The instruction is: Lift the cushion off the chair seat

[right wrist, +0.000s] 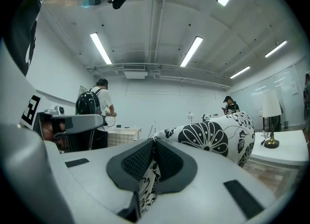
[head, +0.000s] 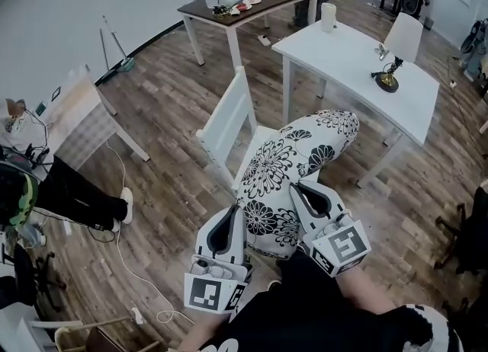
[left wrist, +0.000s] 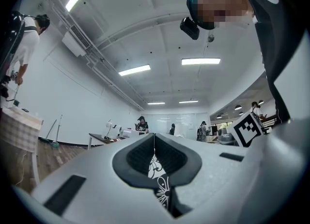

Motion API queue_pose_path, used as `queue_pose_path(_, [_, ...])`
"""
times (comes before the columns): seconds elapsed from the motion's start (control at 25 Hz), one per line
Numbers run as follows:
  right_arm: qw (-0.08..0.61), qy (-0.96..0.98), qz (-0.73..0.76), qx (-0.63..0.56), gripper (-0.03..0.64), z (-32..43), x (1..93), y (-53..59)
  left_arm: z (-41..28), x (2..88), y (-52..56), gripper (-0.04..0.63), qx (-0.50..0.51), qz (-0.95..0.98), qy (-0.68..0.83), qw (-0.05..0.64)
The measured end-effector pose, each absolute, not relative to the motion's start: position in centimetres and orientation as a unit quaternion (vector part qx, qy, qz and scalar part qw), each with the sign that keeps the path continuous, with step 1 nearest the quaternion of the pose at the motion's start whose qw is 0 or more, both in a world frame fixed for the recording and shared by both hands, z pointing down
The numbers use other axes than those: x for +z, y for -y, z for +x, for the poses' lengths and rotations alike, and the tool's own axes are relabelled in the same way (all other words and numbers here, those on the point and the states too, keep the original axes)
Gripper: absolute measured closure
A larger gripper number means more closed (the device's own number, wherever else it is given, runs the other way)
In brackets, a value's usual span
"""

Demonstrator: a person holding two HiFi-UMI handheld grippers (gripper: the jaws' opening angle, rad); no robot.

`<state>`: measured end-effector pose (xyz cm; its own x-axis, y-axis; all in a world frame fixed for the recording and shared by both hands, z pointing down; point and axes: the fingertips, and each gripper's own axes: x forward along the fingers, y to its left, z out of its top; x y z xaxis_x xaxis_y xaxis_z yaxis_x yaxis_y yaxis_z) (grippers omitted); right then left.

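The white chair [head: 226,122] stood under the floral cushion [head: 293,171], held over its seat with its long axis running from near left to far right. The left gripper [head: 235,210] and the right gripper [head: 294,187], side by side and roughly level, each clamped its near edge.

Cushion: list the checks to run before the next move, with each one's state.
1. Grip of left tongs on cushion fabric: ok, shut on it.
2. Grip of right tongs on the fabric: ok, shut on it.
3. Grips spread across the cushion's near end: ok.
4. Cushion clear of the chair seat: cannot tell; it hides the seat.
5. Far end clear of the white table: cannot tell.
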<state>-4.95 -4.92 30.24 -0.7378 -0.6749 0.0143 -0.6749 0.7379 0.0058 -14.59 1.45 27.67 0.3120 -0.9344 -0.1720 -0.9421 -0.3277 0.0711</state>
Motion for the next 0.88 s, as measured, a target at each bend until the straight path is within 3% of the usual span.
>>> queue_pose_path(0.88, [-0.014, 0.921, 0.388, 0.010, 0.588, -1.7, 29.3, -1.2, -11.8, 27.5, -6.4, 0.589, 0.107, -0.828, -0.550, 0.008])
